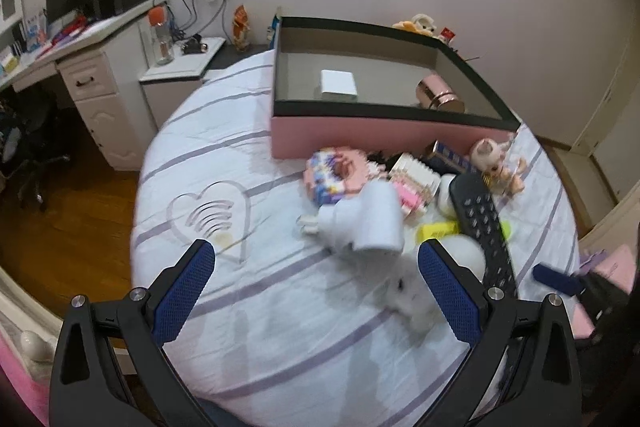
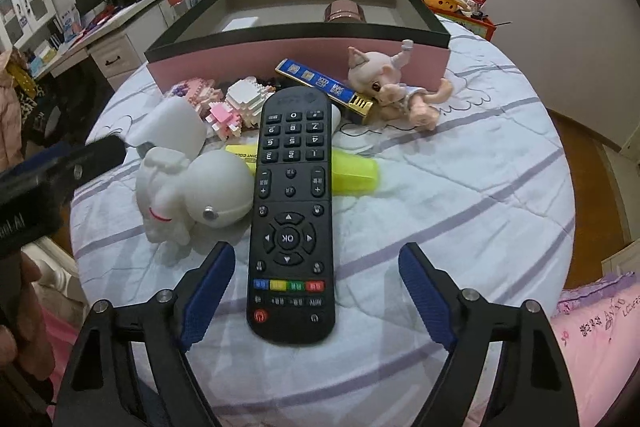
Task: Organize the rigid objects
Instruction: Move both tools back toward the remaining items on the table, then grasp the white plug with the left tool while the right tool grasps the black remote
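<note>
A black remote lies buttons up on the striped bedsheet, its near end between the jaws of my right gripper. That gripper is open and its blue pads are clear of the remote on both sides. Left of the remote sit a white dog figure and a white plug. My left gripper is open over the sheet, just short of the plug, with the blurred dog by its right finger. The pink box behind holds a white box and a rose-gold can.
A yellow highlighter, a blue-and-gold box, a doll and block toys crowd the box's front. A pink pillow lies at the right. A desk and a nightstand stand left of the bed.
</note>
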A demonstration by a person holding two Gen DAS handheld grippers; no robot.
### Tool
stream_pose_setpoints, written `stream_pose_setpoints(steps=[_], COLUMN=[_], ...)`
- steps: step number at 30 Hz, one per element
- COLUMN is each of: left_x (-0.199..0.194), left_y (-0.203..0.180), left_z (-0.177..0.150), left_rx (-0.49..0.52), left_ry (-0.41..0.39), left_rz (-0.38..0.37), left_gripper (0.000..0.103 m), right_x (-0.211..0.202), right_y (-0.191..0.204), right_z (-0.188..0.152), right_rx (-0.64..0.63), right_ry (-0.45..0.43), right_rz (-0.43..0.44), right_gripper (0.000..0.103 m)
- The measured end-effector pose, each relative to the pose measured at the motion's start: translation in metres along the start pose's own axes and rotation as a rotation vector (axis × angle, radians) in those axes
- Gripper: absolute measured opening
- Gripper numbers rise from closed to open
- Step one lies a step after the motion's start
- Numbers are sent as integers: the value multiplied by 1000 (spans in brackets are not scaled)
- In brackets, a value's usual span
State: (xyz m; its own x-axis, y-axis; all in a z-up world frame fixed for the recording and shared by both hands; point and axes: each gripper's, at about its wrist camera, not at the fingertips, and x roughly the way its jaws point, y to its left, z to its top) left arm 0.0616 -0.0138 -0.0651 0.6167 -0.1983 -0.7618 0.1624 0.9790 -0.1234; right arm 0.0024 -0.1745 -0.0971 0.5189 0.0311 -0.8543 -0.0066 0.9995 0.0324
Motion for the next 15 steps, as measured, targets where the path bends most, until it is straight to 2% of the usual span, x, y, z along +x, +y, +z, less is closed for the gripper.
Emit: stream_pose_setpoints(steps=[10, 13, 14, 15], left_x=[54, 61, 62, 62], left_y=[-4, -5, -7, -7], left_z=[6, 3, 2, 1], left_rx=[-62, -46, -36, -31], left_ry=[98, 82, 75, 71], left_rz=[-39, -26, -20, -18], left_gripper=[103, 102, 101, 101], right_x=[20, 20, 19, 18], right_y=[7, 7, 7, 6], right_z=[5, 5, 5, 6], right_rx=[-18, -31, -32, -30], right_ry=[5, -7, -10, -11], right_rz=[-32, -44, -46, -47], right_gripper=[72, 56, 44, 44])
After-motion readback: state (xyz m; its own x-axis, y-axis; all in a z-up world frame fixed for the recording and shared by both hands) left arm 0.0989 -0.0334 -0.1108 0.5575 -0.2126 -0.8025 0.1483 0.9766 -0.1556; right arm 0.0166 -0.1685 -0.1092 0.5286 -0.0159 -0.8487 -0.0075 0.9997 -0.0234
